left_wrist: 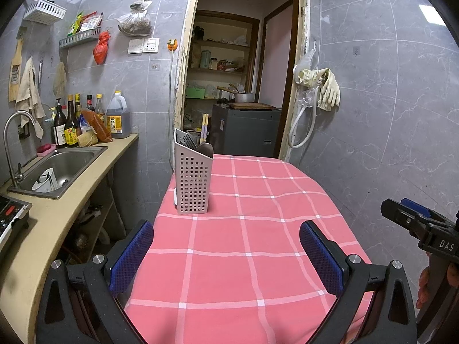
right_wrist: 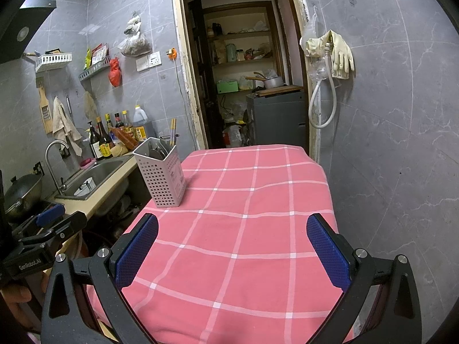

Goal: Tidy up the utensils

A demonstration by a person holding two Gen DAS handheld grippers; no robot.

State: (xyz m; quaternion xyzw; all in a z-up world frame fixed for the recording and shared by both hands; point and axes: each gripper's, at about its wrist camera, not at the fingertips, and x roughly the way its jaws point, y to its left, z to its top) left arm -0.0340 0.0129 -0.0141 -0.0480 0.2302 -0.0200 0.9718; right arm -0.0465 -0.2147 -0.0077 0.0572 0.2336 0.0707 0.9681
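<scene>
Hovering above the near left corner of the table, the left gripper (left_wrist: 226, 253) has its jaws spread wide, with nothing between the blue pads (left_wrist: 134, 253) but open air and the pink checked tablecloth (left_wrist: 243, 272) below. It touches nothing. It points level and forward along the table toward the doorway. In the right wrist view its black body and one blue pad show at the left edge, out over the counter (right_wrist: 114, 172) side of the table, with part of a hand (right_wrist: 15, 298) gripping it from below.

Farther along stands the utensil holder (left_wrist: 192, 185), a pale perforated plastic caddy, upright on the tablecloth near the table's left edge and toward the far end. Dark utensils (left_wrist: 200, 146) lean inside it, among them what looks like a brown spoon bowl; a pair of chopsticks (left_wrist: 204, 127) shows just behind it, and whether they stand in the caddy cannot be told. The rest of the cloth lies bare.

On the right, the right gripper (right_wrist: 232, 253) also has its jaws fully apart, holding nothing and touching nothing, poised over the near end of the table and aimed ahead, angled slightly left toward the caddy. From the left wrist view its black frame enters at the right edge, beyond the table's right side, with fingers of a hand (left_wrist: 423, 283) wrapped round the handle.
</scene>
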